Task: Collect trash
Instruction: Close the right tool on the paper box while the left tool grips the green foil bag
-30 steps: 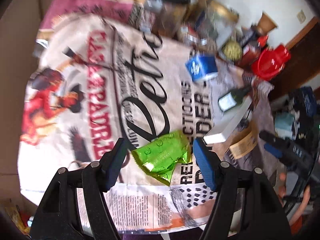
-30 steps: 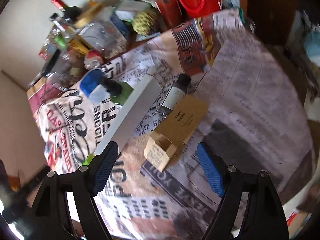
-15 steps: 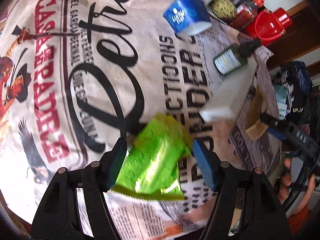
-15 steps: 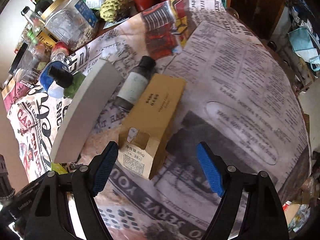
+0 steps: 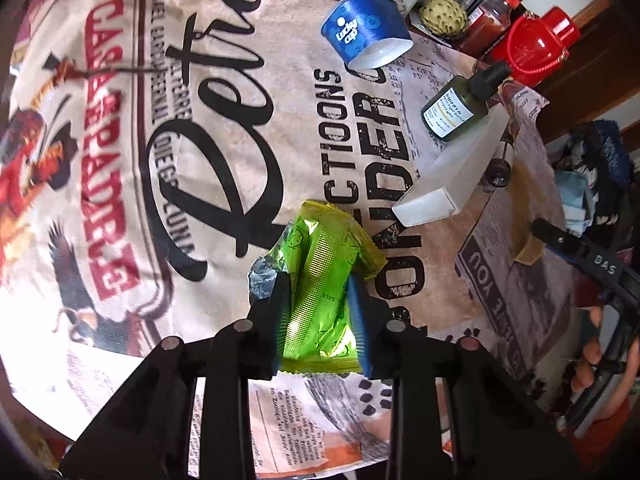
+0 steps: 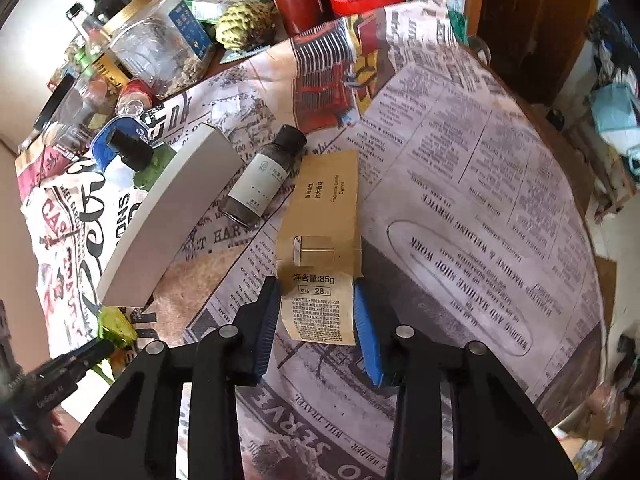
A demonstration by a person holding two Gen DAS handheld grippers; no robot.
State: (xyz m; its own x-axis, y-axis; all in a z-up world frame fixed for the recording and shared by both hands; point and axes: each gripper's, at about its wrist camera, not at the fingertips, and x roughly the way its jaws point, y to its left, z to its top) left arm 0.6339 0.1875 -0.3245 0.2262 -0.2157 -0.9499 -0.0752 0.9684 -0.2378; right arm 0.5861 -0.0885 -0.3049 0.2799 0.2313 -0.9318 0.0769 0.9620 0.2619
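crowding the far edge of the table [image 6: 500,168], from about ten to one o'clock, stand jars and bottles, a knobbly green fruit [image 6: 244,24], a sauce bottle [image 5: 490,20] and a red bag [image 5: 538,46]; none of it lies near the grippers. the table itself is covered in newsprint-patterned cloth.

the left gripper [image 5: 320,316] has its jaws closing around a green wrapper [image 5: 324,272], the blue pads pressed into its sides so the foil bunches between them. the wrapper lies on the cloth with its long axis running from six to twelve o'clock in the left view, its crinkled top end pointing toward twelve. at two o'clock from it, just beside but not touching, lies a long white box [image 5: 452,176], with a dark green bottle [image 5: 460,108] resting against its far end and a tipped blue cup [image 5: 366,30] beyond at twelve. at three o'clock part of the right gripper and the hand holding it show.

the right gripper [image 6: 316,320] is closing too, pads touching both edges of a brown box [image 6: 320,240], on its torn, printed flap end. the box lies flat, long axis from six to twelve o'clock in the right view, its closed end at twelve. a small grey bottle [image 6: 264,176] lies just beside it at eleven o'clock, cap pointing away to one o'clock, and the white box slants beyond that at ten. to the right, from one to four o'clock, the cloth is bare.
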